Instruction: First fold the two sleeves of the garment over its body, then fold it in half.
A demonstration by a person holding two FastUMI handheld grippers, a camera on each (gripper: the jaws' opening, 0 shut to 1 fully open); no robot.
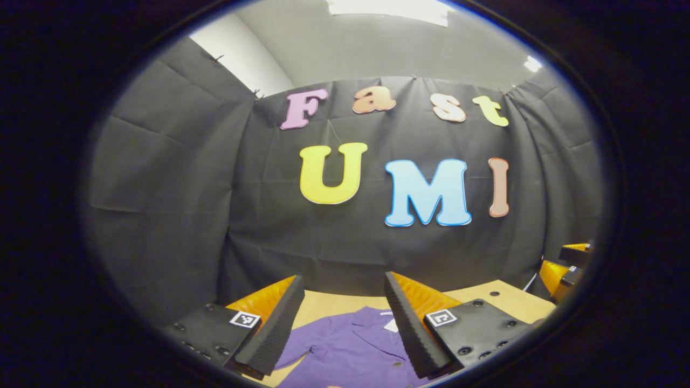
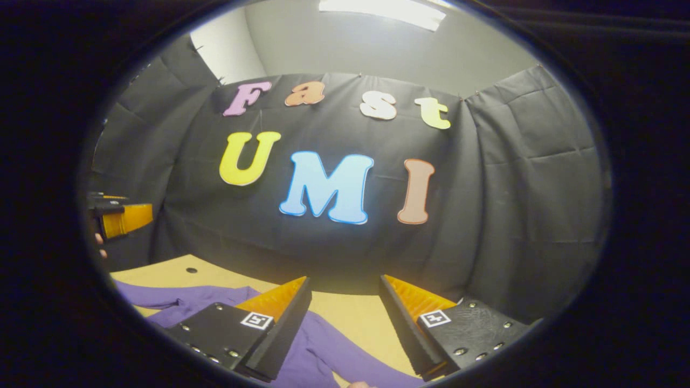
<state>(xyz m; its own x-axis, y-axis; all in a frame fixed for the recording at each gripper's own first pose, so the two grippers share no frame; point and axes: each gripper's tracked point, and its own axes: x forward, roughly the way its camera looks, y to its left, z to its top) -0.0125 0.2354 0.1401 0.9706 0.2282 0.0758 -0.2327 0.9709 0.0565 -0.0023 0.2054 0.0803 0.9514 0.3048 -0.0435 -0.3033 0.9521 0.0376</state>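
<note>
left tool (image 1: 345, 302) held above the counter (image 1: 485, 293), fingers spread wide, gripping nothing. purple shirt (image 1: 350, 350) lying flat below and between them, collar and a white tag showing. right tool (image 2: 345, 302) likewise wide open and empty, a purple sleeve (image 2: 323, 350) of the shirt crossing the counter (image 2: 356, 318) beneath it, stretching off left.

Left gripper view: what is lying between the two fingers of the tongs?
In the left gripper view, the open left tongs frame the purple garment, its collar area spread on the wooden table. Neither finger touches it.
</note>
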